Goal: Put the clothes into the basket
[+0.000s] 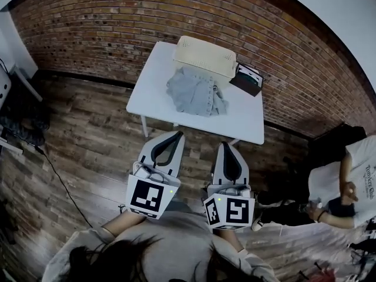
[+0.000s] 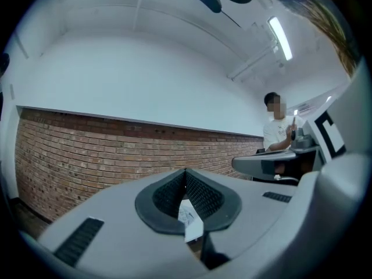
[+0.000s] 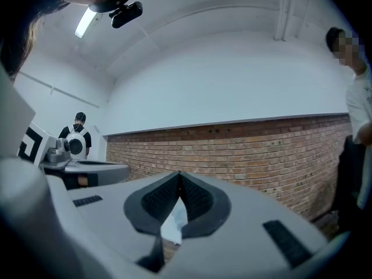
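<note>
Brick backs the white table [image 1: 247,122] at upper centre, grey clothes [image 1: 195,93] heaped against the cream basket [image 1: 204,57]. Both clenched and empty, left gripper [image 1: 175,136] and right gripper [image 1: 226,147] should open before reaching the heap.

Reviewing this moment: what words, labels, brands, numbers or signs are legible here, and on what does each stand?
Nothing reads clearly.
On the white T-shirt at the right: dark print, too small to read.
On the left tool and right tool: square marker patterns only, no words.
</note>
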Action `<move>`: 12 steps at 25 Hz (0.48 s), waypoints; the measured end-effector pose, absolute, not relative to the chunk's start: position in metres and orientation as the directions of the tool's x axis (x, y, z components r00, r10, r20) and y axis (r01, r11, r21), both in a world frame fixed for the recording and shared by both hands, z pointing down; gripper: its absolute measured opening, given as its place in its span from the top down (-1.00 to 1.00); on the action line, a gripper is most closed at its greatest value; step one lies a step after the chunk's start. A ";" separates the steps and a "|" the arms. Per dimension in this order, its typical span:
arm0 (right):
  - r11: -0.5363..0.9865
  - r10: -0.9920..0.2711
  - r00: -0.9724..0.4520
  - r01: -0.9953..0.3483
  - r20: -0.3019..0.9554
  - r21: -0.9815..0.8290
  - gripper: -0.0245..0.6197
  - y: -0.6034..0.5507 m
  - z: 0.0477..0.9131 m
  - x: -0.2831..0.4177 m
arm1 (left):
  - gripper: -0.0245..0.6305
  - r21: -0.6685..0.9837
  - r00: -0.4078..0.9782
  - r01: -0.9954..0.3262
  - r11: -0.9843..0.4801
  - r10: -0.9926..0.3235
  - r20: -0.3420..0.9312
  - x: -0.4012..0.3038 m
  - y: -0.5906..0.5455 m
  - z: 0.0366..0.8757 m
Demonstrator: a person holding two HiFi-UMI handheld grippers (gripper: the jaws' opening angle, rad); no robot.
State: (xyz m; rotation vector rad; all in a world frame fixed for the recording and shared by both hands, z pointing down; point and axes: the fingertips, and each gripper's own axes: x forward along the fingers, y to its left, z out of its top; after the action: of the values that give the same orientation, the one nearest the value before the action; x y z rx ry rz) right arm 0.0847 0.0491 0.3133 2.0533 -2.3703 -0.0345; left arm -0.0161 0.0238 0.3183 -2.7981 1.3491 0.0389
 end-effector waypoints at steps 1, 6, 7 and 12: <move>0.147 -0.989 -0.148 -0.989 -0.008 0.023 0.90 0.036 0.313 0.090 | 0.91 -0.019 0.619 -0.785 -0.619 -0.785 -0.035 -0.011 0.011 0.318; 0.166 -0.986 -0.166 -0.986 0.002 0.022 0.90 -0.020 0.316 0.115 | 0.91 -0.022 0.605 -0.797 -0.604 -0.796 -0.034 0.012 -0.044 0.319; 0.170 -0.985 -0.170 -0.985 0.004 0.017 0.90 -0.030 0.317 0.118 | 0.91 -0.024 0.602 -0.798 -0.602 -0.798 -0.031 0.015 -0.053 0.319; 0.180 -0.984 -0.179 -0.984 0.012 0.006 0.90 -0.066 0.322 0.133 | 0.91 -0.026 0.583 -0.812 -0.583 -0.812 -0.018 0.021 -0.090 0.323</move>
State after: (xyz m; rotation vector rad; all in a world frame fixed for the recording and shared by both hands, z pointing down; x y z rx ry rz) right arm 0.1328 -0.0663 0.3218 2.0039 -2.4026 0.0044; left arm 0.0211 -0.0898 0.3226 -2.7667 1.4200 0.0066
